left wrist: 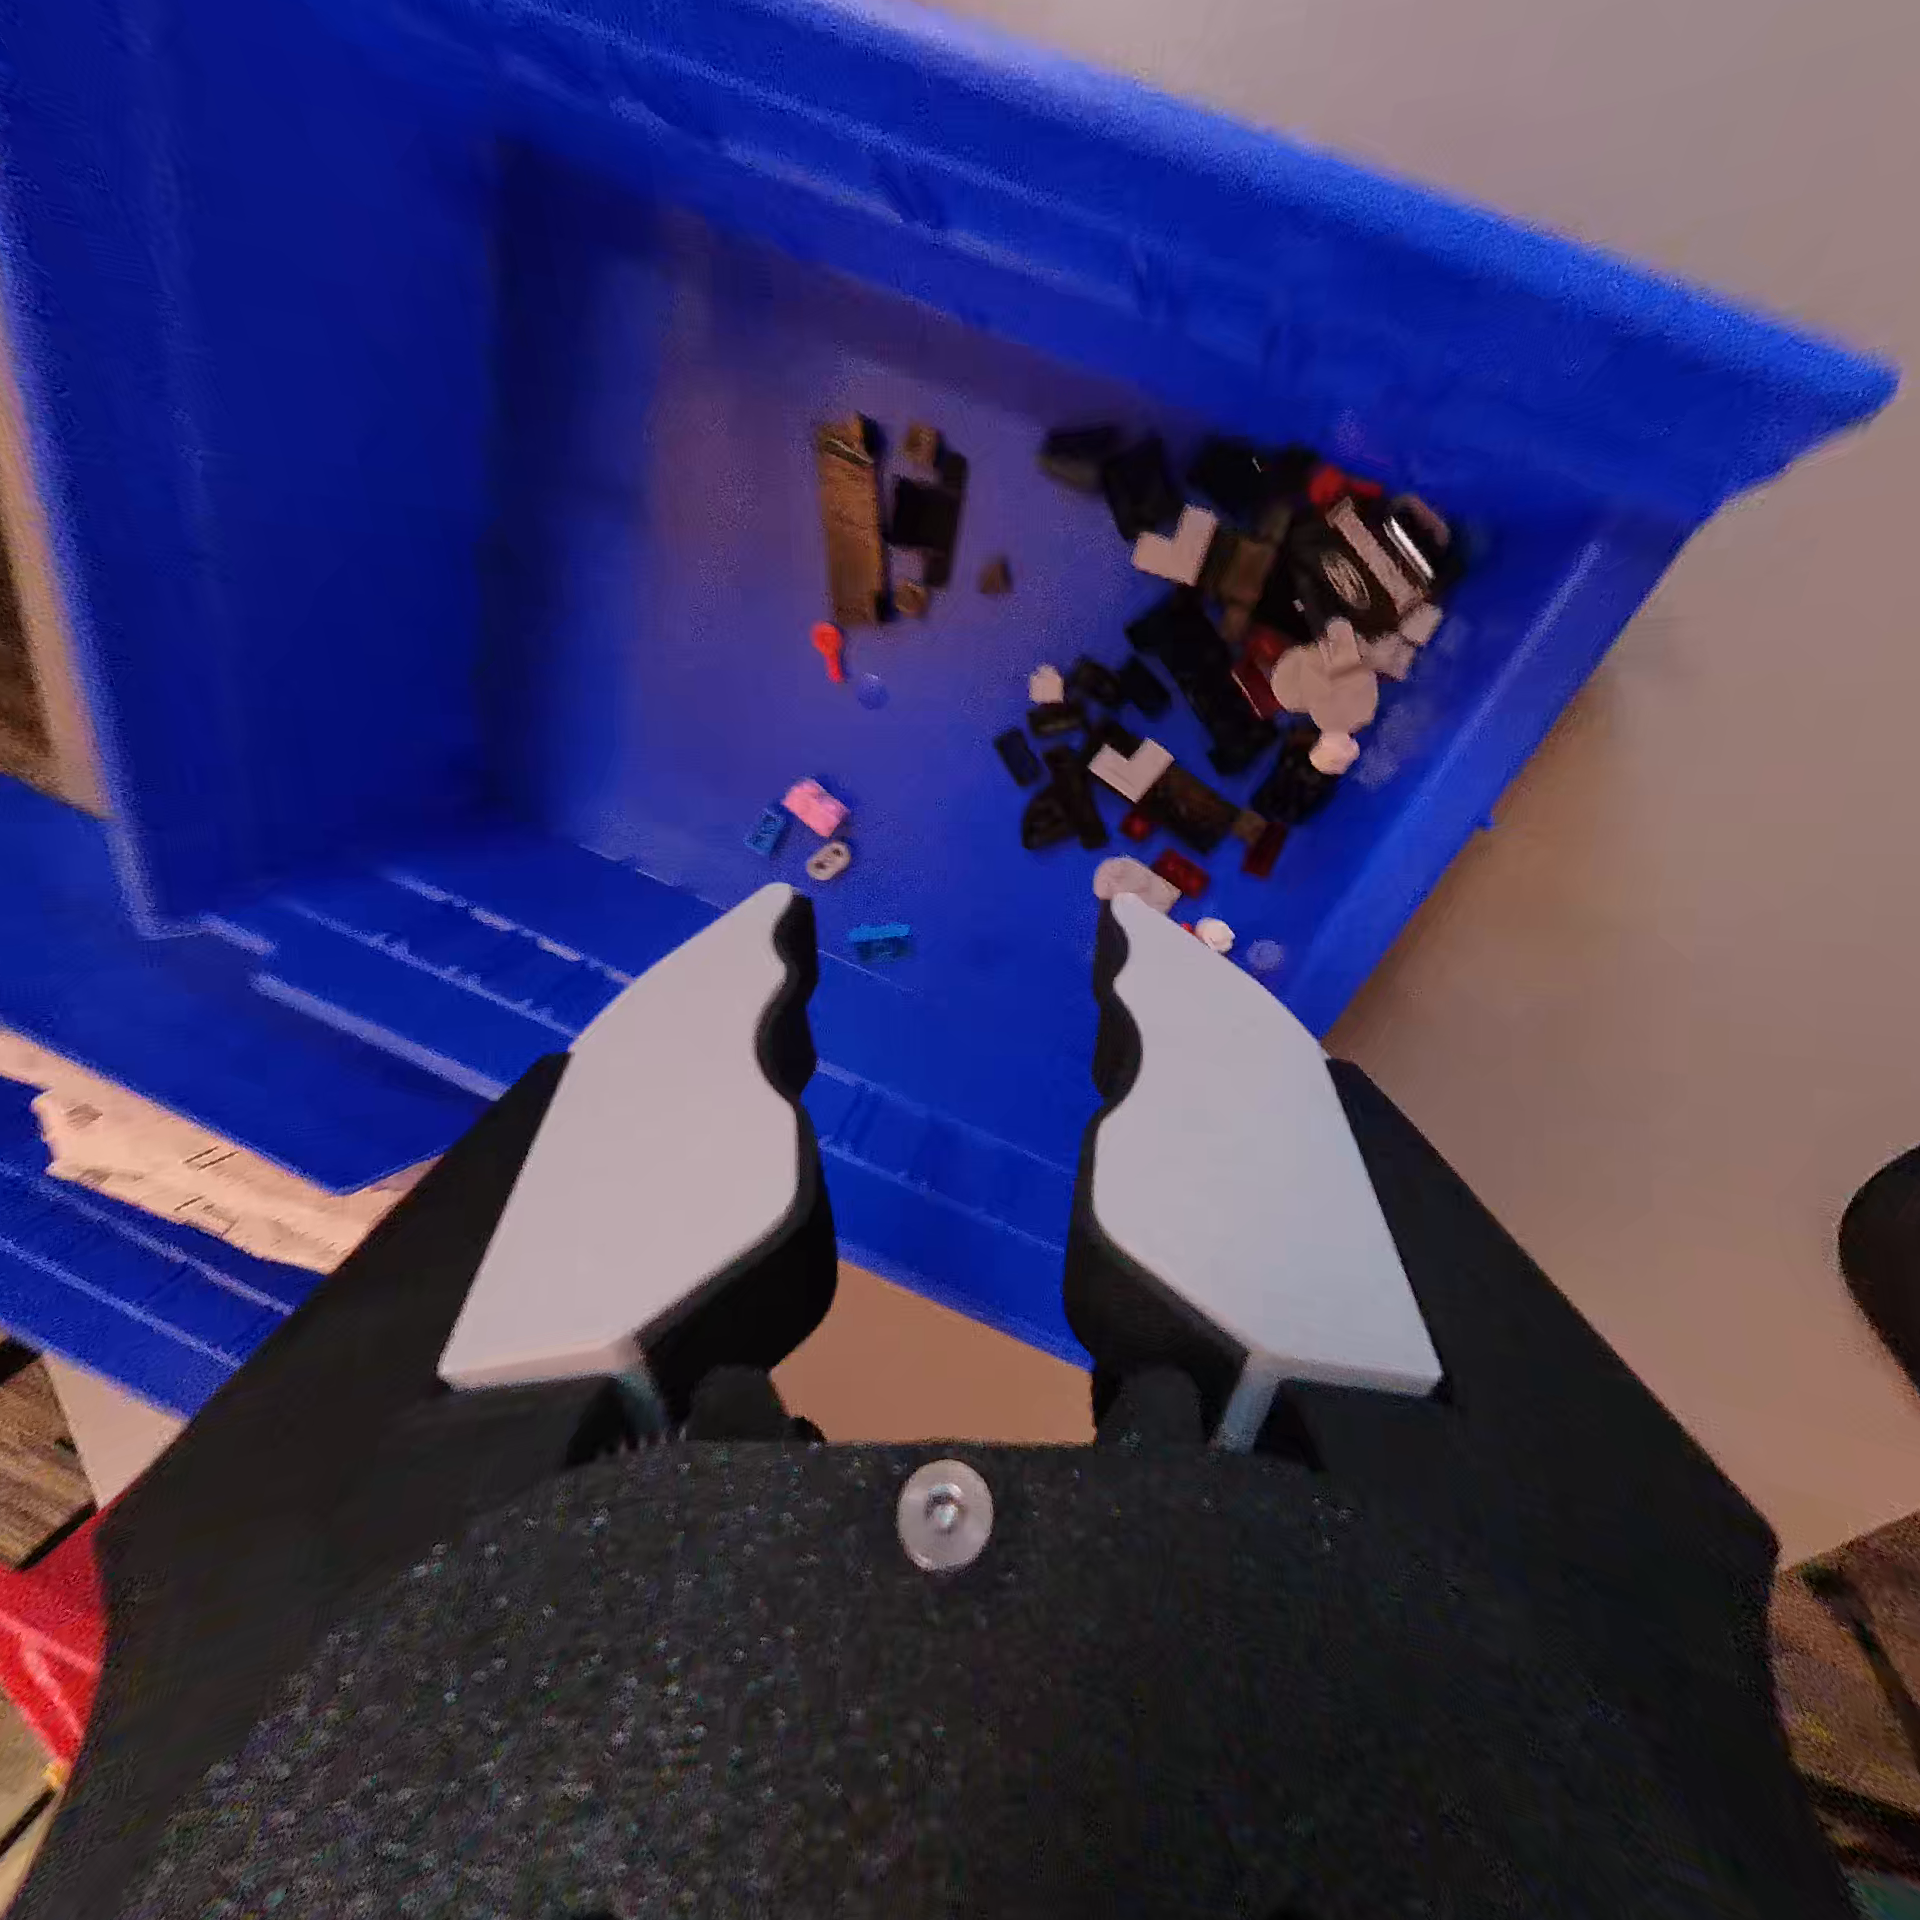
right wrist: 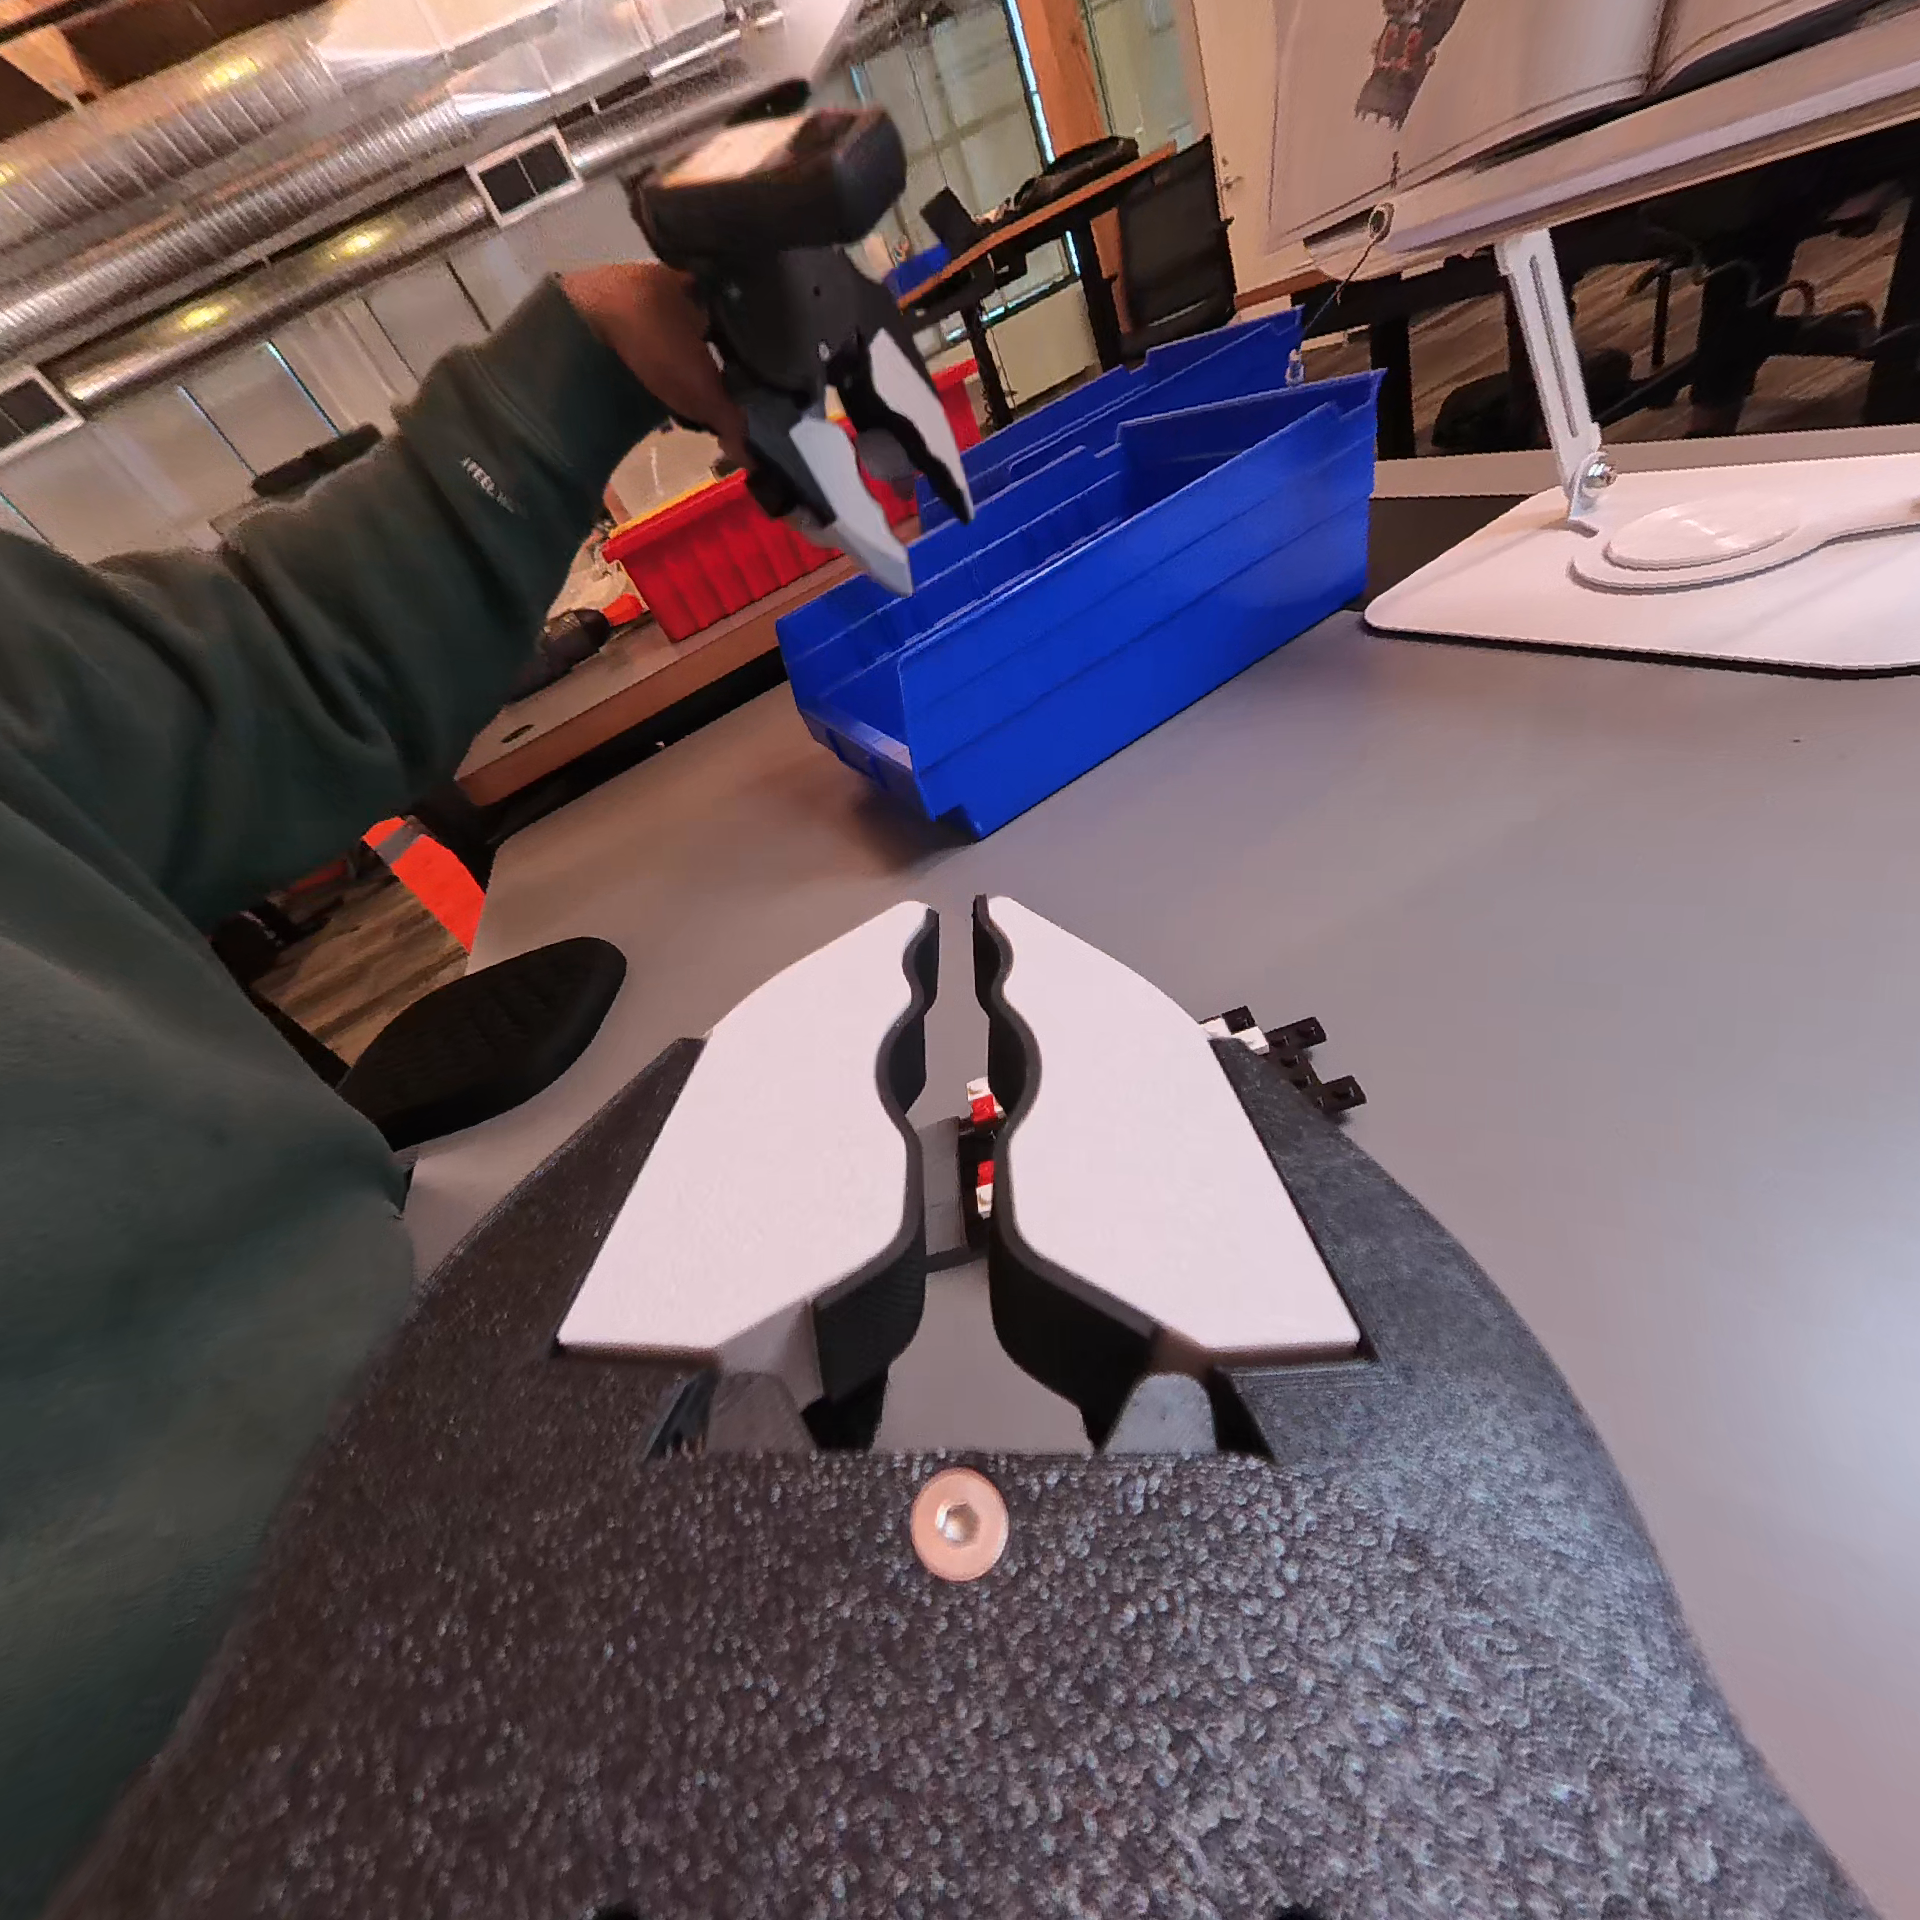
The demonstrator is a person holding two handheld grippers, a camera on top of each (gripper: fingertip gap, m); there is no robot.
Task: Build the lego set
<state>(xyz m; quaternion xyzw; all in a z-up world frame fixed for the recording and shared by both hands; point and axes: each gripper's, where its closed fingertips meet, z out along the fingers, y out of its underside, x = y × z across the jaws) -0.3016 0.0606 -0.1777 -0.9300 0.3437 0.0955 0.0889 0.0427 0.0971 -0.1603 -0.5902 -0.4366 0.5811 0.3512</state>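
Note:
My left gripper (left wrist: 951, 914) is open and empty. It hovers over a blue bin (left wrist: 312, 416), pointing down into it. On the bin floor lie a pile of mostly black, white and red small bricks (left wrist: 1247, 644), some brown pieces (left wrist: 862, 520), a pink brick (left wrist: 816, 805) and a blue brick (left wrist: 881, 940) just past my fingertips. In the right wrist view, the left gripper (right wrist: 894, 499) is held by a hand in a green sleeve above the blue bin (right wrist: 1091, 644). My right gripper (right wrist: 956, 914) is shut on a small black, red and white brick assembly (right wrist: 977, 1153), low over the grey table (right wrist: 1455, 935). Part of the assembly (right wrist: 1288, 1049) sticks out to the right.
A second blue bin with a paper label (left wrist: 187, 1174) sits left of the first. A white stand base (right wrist: 1662, 561) carrying an open book (right wrist: 1558, 83) stands at the back right. A red bin (right wrist: 707, 561) is on a farther table. A black chair (right wrist: 488, 1018) is by the table's left edge. The left gripper's tips are roughly 35 centimeters from the right gripper's.

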